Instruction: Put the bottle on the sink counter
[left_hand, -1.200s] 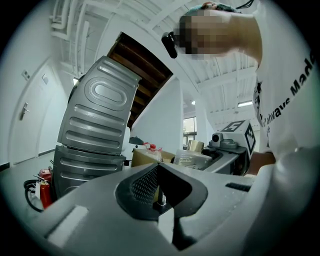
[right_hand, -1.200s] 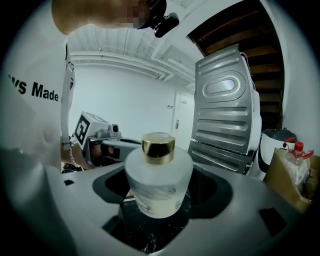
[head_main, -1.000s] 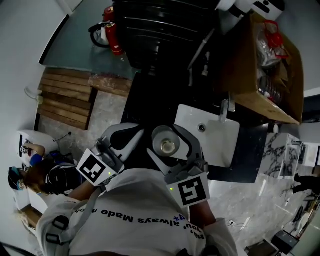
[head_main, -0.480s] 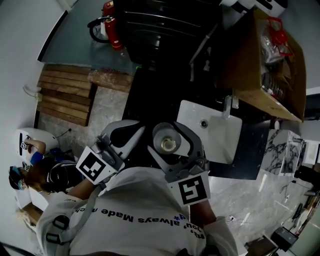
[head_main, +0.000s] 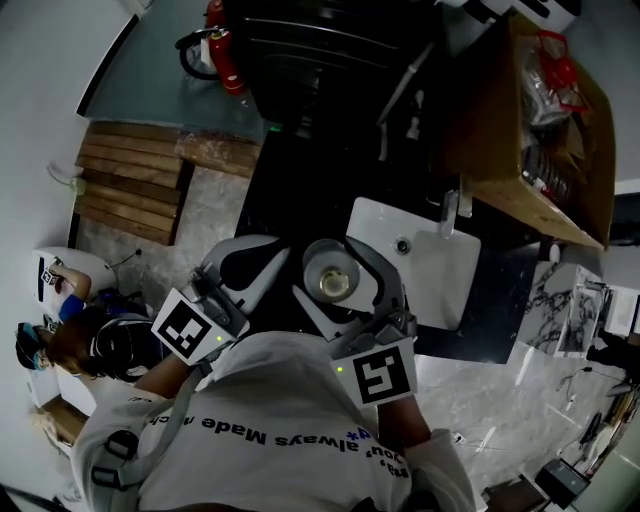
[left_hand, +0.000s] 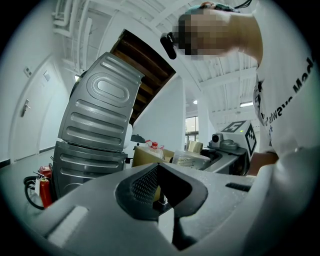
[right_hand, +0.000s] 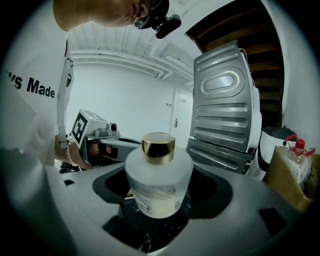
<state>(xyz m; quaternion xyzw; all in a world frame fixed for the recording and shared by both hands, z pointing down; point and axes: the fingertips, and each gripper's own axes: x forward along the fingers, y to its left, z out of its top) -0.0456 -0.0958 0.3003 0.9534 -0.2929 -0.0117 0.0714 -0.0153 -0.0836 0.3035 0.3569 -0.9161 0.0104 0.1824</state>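
One bottle, gold-capped and frosted, and your right gripper has its jaws clamped round it, just left of the one sink. Dark counter lies beneath it (whether the base touches, I can't tell). So it's gripped, not yet released. Your left gripper, jaws pressed together on nothing, hangs left of it.

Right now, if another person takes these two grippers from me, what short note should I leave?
Left gripper: shut, empty.
Right gripper: shut on the frosted glass bottle with a gold cap.
The bottle is above the dark counter beside the white sink basin; whether it touches, I cannot tell.
Done: bottle gripped, at the sink.
Left: set it down, open the jaws.
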